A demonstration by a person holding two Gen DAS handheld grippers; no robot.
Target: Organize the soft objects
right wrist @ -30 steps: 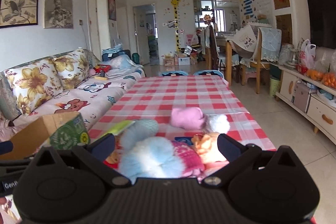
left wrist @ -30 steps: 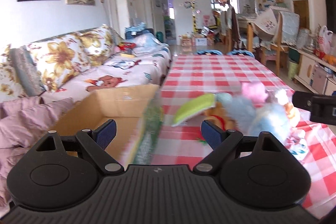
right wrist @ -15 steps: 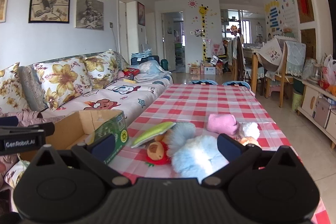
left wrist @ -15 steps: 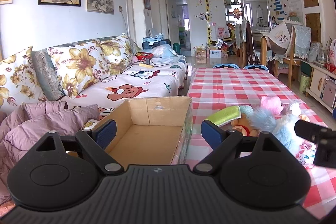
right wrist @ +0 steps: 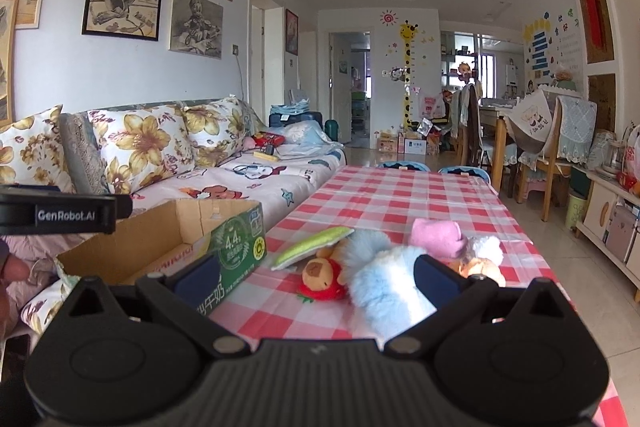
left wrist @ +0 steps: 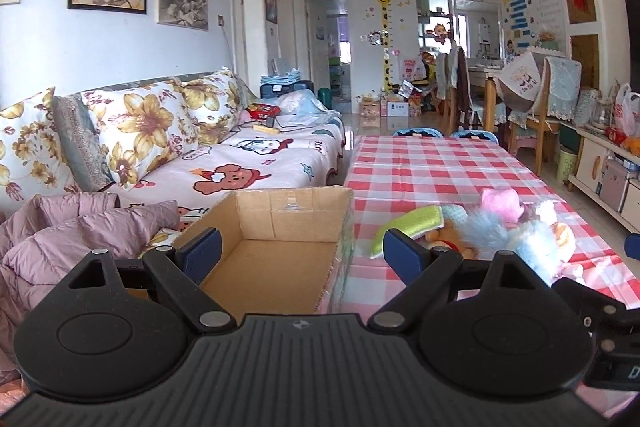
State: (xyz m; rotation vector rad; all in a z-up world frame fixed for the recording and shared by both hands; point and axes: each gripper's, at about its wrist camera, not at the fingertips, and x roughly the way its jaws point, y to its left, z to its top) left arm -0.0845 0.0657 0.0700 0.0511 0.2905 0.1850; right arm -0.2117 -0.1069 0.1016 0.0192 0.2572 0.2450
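Observation:
A heap of soft toys lies on the red-checked table point(right wrist: 404, 195): a fluffy light-blue plush point(right wrist: 386, 293), a brown bear in red point(right wrist: 320, 277), a green-and-white pad point(right wrist: 312, 247) and a pink plush point(right wrist: 438, 237). The same heap shows at the right of the left wrist view, with the light-blue plush point(left wrist: 532, 239) and green pad point(left wrist: 408, 227). An open, empty cardboard box point(left wrist: 276, 251) point(right wrist: 172, 247) stands at the table's left edge. My left gripper point(left wrist: 300, 253) hangs open above the box. My right gripper point(right wrist: 316, 277) is open just short of the toys.
A sofa point(left wrist: 256, 163) with flowered cushions and a pink quilted jacket point(left wrist: 72, 231) runs along the left. Chairs and a second table point(right wrist: 504, 131) stand at the far right. A low cabinet point(right wrist: 608, 215) lines the right wall.
Both grippers have pulled back and risen, so the box and the toys look farther away. The left gripper has swung left over the box. Both stay open and hold nothing.

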